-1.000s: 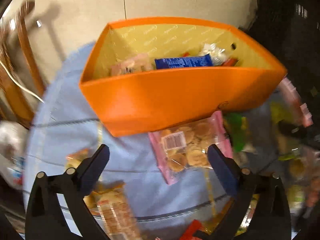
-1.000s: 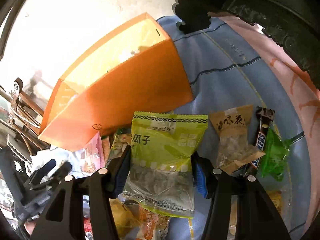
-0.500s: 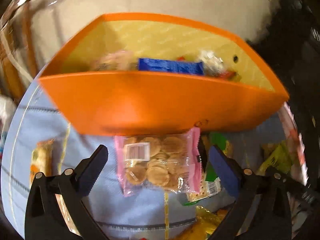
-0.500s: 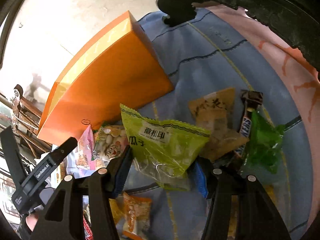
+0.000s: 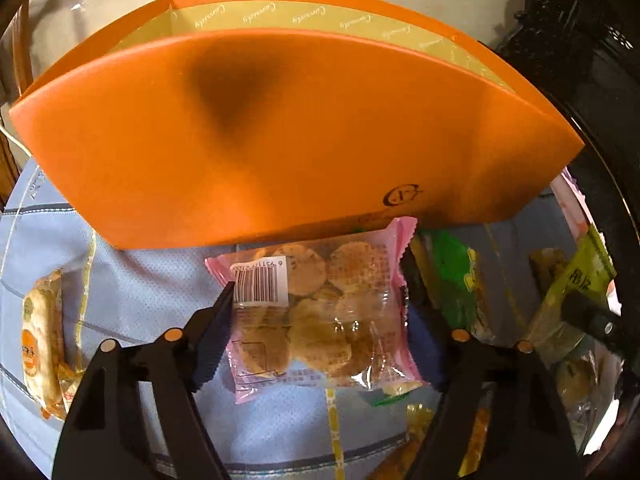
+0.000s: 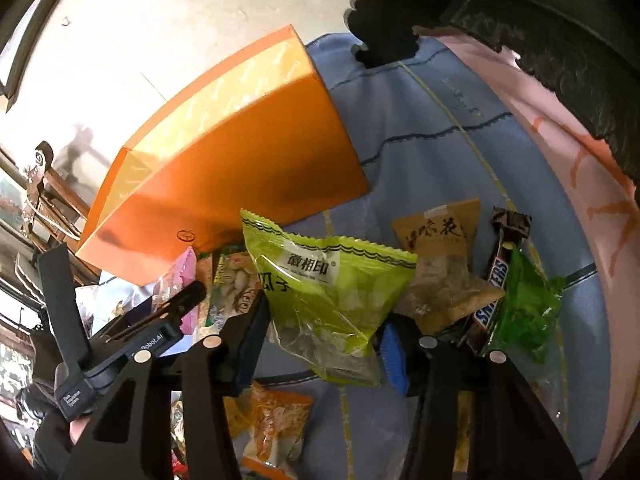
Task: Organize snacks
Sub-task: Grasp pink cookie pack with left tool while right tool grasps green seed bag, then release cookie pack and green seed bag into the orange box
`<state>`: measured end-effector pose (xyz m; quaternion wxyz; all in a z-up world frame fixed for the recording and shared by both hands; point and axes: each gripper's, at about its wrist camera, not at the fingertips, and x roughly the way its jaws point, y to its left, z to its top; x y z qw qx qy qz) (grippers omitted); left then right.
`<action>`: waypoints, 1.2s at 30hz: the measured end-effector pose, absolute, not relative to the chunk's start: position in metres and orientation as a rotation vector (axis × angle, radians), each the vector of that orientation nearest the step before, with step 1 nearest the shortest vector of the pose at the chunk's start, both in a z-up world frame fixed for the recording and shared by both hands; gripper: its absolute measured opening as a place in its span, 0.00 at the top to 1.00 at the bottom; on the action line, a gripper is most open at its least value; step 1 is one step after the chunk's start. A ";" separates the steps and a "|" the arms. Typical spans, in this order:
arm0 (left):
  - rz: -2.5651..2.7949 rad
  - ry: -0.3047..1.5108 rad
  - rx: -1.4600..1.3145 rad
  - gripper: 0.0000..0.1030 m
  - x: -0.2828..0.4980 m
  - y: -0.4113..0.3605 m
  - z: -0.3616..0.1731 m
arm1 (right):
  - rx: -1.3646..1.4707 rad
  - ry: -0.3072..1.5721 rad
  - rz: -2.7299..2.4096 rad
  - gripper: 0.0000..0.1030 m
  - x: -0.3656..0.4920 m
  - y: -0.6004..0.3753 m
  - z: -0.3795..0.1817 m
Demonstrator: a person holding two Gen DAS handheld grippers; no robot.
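Change: left gripper has dropped from above the orange box to the pink biscuit packet, and its jaws have just been closing with the packet between them.
Left grip: half-narrowed; the left pad's tip touches the packet's edge by the barcode, the right pad sits at the opposite edge. Whether either is pressing yet I cannot tell, so this reads as closing in, not yet a hold.
Packet position: flat on the blue cloth, just in front of the box's near wall, squarely between the pads.
Right gripper: narrowed on the green seed packet, jaws having just closed further; it holds the packet's lower part, clear of the cloth.
Box relative to the right gripper: beyond and to the left, near.
Meaning for the task: both hands now carry or frame a snack, so the likely next step is lifting each into the box.
Other snacks: a Snickers bar and a brown packet lie loose on the cloth.
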<state>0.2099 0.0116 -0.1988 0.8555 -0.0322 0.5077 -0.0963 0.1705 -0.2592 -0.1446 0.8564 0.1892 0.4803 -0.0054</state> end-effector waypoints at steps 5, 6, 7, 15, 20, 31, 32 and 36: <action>-0.203 1.006 -0.085 0.32 0.196 0.026 -0.165 | 0.417 0.980 -0.017 0.50 0.166 -0.269 -0.135; -0.202 1.000 -0.083 0.32 0.191 0.030 -0.158 | 0.422 0.969 -0.018 0.50 0.164 -0.269 -0.131; -0.201 0.991 -0.081 0.32 0.188 0.034 -0.150 | 0.428 0.958 -0.015 0.50 0.163 -0.269 -0.127; -0.174 0.830 -0.116 0.31 0.147 0.060 -0.047 | 0.381 0.815 0.019 0.50 0.163 -0.256 -0.066; -0.207 0.698 -0.083 0.31 0.169 0.053 0.020 | 0.340 0.722 0.080 0.50 0.176 -0.247 -0.009; -0.032 0.600 0.065 0.19 0.256 0.057 0.070 | 0.117 0.698 0.097 0.37 0.294 -0.209 0.073; -0.001 0.602 0.084 0.07 0.257 0.058 0.069 | 0.125 0.714 0.105 0.23 0.299 -0.207 0.072; 0.089 0.593 0.272 0.04 0.235 0.057 0.055 | 0.030 0.723 0.096 0.03 0.284 -0.204 0.068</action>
